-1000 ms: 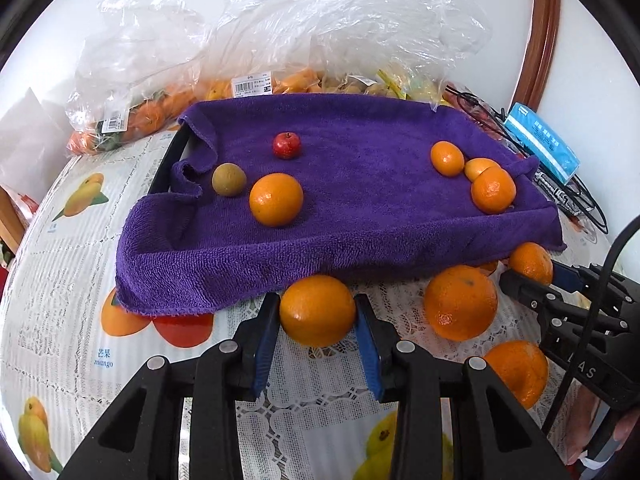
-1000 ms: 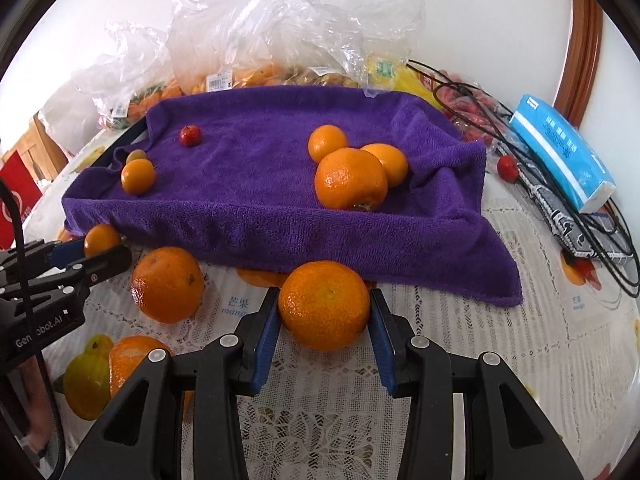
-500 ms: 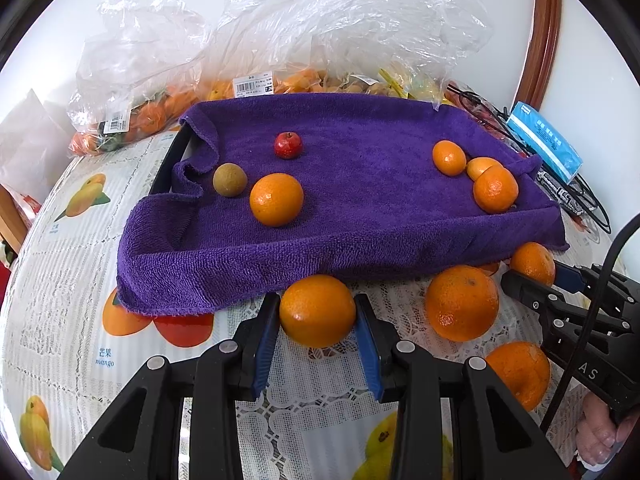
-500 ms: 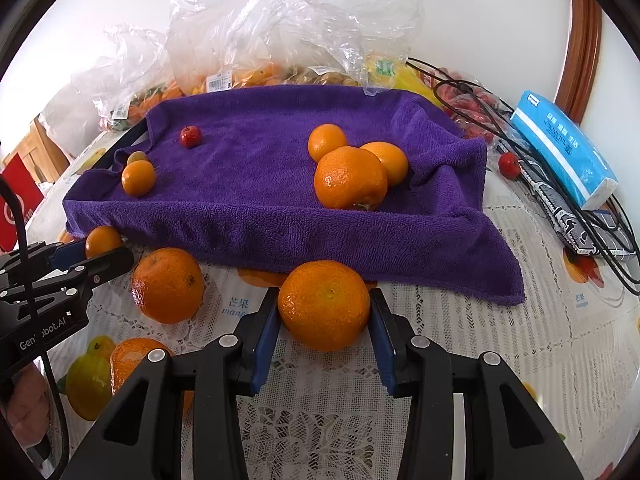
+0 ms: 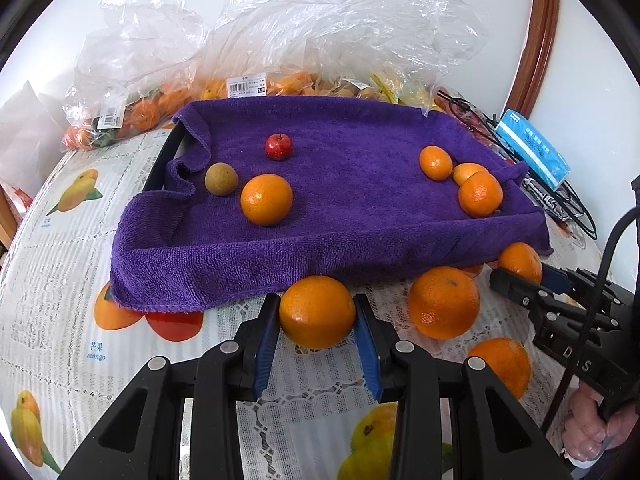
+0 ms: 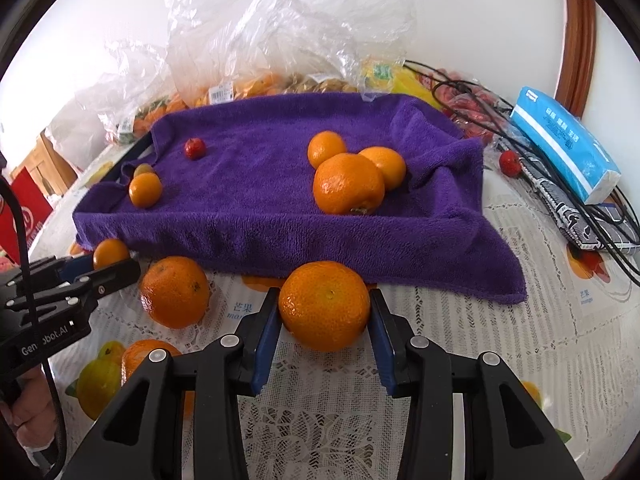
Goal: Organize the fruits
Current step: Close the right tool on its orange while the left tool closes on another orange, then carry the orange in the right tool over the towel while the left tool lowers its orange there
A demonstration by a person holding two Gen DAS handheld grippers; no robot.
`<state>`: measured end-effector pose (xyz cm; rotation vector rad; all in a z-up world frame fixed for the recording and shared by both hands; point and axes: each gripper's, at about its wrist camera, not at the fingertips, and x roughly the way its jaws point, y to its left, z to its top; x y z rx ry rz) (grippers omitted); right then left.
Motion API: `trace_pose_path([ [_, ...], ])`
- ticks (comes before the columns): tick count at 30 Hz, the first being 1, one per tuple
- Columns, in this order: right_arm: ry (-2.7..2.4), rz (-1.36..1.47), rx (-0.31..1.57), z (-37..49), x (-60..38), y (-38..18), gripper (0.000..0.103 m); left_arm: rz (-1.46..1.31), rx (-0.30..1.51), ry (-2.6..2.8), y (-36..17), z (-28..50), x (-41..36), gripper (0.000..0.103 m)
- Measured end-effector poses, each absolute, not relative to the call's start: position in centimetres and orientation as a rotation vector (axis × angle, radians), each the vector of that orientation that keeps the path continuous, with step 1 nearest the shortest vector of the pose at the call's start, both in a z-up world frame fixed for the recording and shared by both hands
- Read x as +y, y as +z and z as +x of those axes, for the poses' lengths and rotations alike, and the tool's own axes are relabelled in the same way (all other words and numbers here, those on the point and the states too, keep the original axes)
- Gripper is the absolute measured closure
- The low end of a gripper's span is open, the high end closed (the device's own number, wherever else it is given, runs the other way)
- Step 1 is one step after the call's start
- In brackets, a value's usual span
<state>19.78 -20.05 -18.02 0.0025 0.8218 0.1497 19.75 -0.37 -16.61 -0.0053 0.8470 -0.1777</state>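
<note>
My left gripper (image 5: 316,305) is shut on an orange (image 5: 317,314) just in front of the purple towel's (image 5: 360,224) front edge. In the right wrist view, my right gripper (image 6: 324,300) is shut on a bigger orange (image 6: 324,308) before the same towel (image 6: 248,220). A loose orange (image 5: 444,302) (image 6: 175,292) lies on the tablecloth between the two grippers, and another orange (image 5: 500,364) lies nearer. On the towel sit an orange (image 5: 266,199), a brown round fruit (image 5: 221,179), a small red fruit (image 5: 279,146) and three oranges (image 6: 348,184) bunched at the right.
Clear plastic bags (image 5: 280,40) of fruit crowd the wall behind the towel-lined tray. A blue tissue pack (image 6: 564,144) and black cables (image 6: 600,216) lie at the right, with a small red fruit (image 6: 509,163) beside them. A person's hand (image 5: 592,436) holds the right gripper's handle.
</note>
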Motion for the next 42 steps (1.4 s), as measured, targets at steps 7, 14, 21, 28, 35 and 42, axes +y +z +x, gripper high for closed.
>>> trace_pose_path([
  [7,0.121,-0.033,0.765,17.6,-19.8,-16.7,0.061,-0.040,0.862,-0.186,-16.4,18.8,0.4,0.069],
  [14,0.101,-0.010,0.728,15.6,-20.4,-14.7,0.061,-0.064,0.829,-0.178,-14.7,16.9,1.0,0.069],
  [21,0.075,0.011,0.694,14.9,-20.8,-12.3,0.061,-0.085,0.770,-0.183,-11.5,16.1,1.5,0.069],
  [28,0.066,0.042,0.641,16.0,-20.7,-9.5,0.061,-0.115,0.735,-0.178,-9.6,17.5,1.7,0.069],
  [35,0.072,0.054,0.607,18.0,-20.4,-8.2,0.061,-0.116,0.695,-0.159,-8.2,19.1,2.1,0.069],
  [42,0.086,0.067,0.603,20.7,-19.8,-8.2,0.061,-0.143,0.676,-0.136,-7.8,21.5,3.3,0.071],
])
